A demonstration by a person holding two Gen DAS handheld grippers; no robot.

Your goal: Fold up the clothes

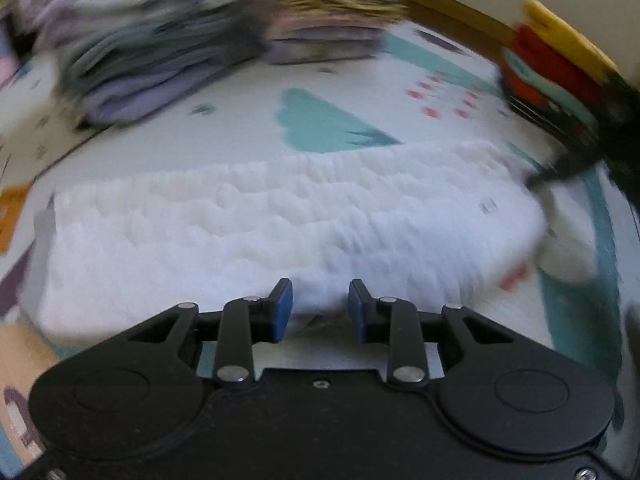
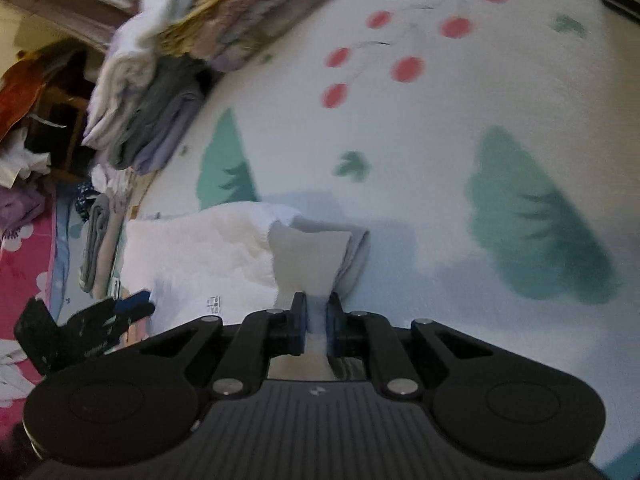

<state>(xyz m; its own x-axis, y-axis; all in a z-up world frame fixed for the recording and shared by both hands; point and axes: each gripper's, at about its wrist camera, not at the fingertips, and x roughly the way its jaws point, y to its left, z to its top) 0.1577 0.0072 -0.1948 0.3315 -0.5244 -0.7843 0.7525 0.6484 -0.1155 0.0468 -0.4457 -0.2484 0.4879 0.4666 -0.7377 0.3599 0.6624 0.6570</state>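
Two grippers work one white garment (image 1: pixel 256 224), a fuzzy, textured piece spread flat across the patterned mat (image 1: pixel 224 136) with its long side running left to right. The left gripper (image 1: pixel 320 306) sits at the garment's near edge with its blue-padded jaws apart and nothing between them; the cloth edge lies just under and ahead of the gap, so it looks poised either to take that edge or to have let it go. The right gripper (image 2: pixel 317 316) has its jaws drawn narrow on a pinch of the same white fabric at the garment's end, where a greyer strip (image 2: pixel 320 256), probably a cuff or the inner face of the cloth, is bunched and lifted slightly off the mat. Holding one end up while the rest lies flat suits carrying that end over to make a fold.

Two piles of folded clothes (image 1: pixel 168 52) stand side by side at the far edge of the mat, well apart from the garment: one mostly grey and lilac, one (image 1: pixel 332 28) pink and yellow. They seem to be finished work. Motion blur hides finer detail; a red and yellow object (image 1: pixel 556 60) at far right cannot be identified.
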